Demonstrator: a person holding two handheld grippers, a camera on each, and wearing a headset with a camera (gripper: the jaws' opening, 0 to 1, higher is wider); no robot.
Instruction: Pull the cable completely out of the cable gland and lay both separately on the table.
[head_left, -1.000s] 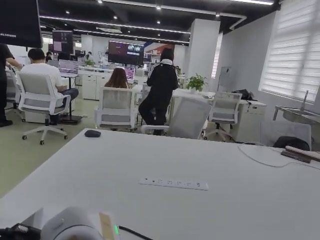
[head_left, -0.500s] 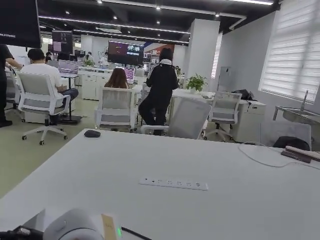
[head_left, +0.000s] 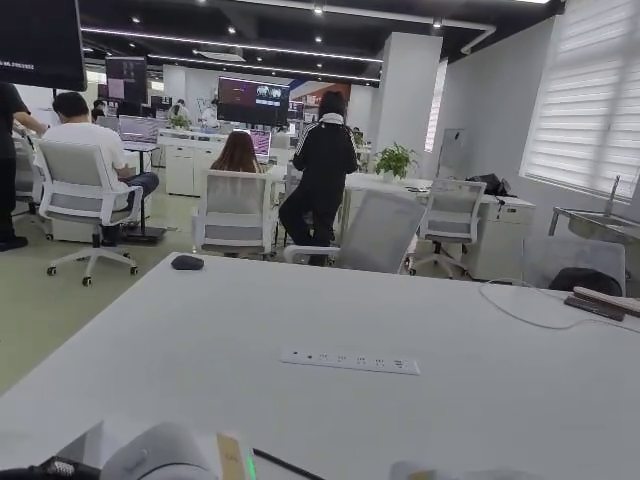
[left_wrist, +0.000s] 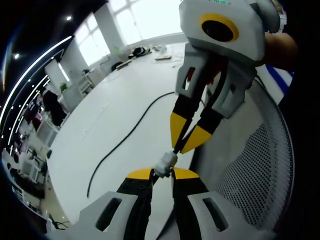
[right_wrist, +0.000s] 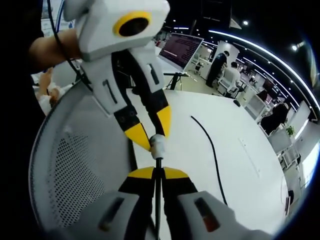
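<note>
In the left gripper view my left gripper (left_wrist: 167, 173) is shut on the white cable gland (left_wrist: 165, 162). My right gripper (left_wrist: 189, 142) comes down from above and pinches the black cable right at the gland. The right gripper view has my right gripper (right_wrist: 158, 173) shut on the black cable (right_wrist: 158, 192), with the gland (right_wrist: 157, 144) just beyond it in the left gripper (right_wrist: 151, 136). The cable's free length (left_wrist: 125, 135) trails across the white table (left_wrist: 115, 100). The grey top of a gripper (head_left: 165, 455) pokes up at the head view's bottom edge.
A mesh chair back (left_wrist: 250, 165) sits close beside both grippers. On the table (head_left: 200, 350) lie a white power strip (head_left: 350, 361), a dark mouse (head_left: 187, 262) and a thin white cable (head_left: 520, 315). Office chairs and people are beyond the far edge.
The head camera has shifted slightly. The gripper top at the bottom edge has edged right, and a second pale shape has come up at the bottom right.
</note>
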